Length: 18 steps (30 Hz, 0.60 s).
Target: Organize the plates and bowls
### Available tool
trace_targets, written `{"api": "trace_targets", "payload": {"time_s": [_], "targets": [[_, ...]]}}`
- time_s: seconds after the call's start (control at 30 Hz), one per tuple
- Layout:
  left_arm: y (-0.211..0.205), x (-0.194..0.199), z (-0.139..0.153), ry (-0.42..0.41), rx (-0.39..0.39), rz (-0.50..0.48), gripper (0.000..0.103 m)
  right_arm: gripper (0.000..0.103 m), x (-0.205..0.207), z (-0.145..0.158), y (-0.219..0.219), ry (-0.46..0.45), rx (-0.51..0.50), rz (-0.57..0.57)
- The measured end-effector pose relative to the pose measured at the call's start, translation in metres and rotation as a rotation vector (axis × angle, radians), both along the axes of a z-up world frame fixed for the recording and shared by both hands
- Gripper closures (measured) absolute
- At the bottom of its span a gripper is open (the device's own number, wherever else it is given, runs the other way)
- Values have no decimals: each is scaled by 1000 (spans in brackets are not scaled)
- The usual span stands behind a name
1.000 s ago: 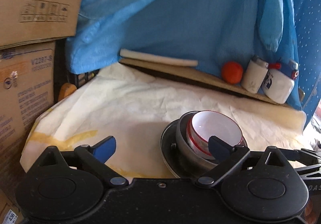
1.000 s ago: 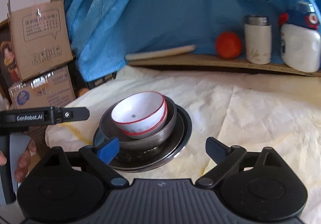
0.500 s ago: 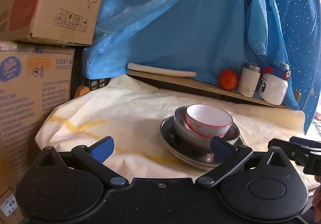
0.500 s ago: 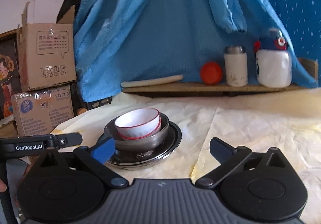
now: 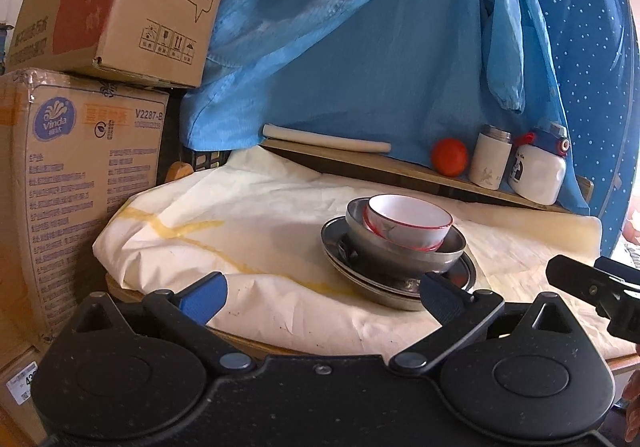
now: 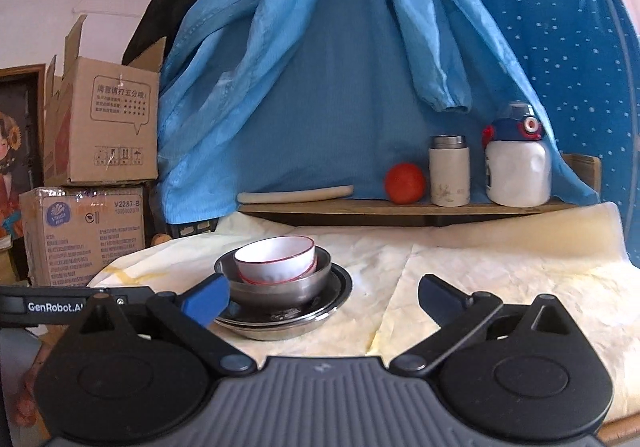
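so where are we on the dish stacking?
Looks done: the white bowl sits in the steel bowl, which sits on the steel plates, one pile on the cloth. In hand: nothing; left claw and right claw are open, short of the pile. No loose dishes visible.

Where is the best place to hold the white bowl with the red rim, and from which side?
Grip the white bowl by its raised rim, coming from above. It sits tilted inside the metal bowl, which hides its lower wall; only the rim stands clear. One finger inside and one outside probably holds best.
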<state>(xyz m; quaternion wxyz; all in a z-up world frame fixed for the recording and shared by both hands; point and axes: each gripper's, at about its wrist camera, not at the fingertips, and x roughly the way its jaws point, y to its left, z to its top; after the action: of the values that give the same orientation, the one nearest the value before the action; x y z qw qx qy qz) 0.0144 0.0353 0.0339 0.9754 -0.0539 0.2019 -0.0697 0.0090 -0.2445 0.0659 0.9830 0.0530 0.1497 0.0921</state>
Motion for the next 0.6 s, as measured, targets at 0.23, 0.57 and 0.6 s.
{"api": "trace_targets", "payload": {"time_s": [0.23, 0.57, 0.6], "targets": [[-1, -7, -4, 12, -14, 10, 1, 0, -10, -4, 3, 9, -11, -28], [-2, -10, -9, 30, 1, 23, 1, 0, -8, -11, 6, 38, -39, -52], [-1, -9, -10, 35, -3, 25, 1, 0, -7, -12, 6, 40, -40, -53]]}}
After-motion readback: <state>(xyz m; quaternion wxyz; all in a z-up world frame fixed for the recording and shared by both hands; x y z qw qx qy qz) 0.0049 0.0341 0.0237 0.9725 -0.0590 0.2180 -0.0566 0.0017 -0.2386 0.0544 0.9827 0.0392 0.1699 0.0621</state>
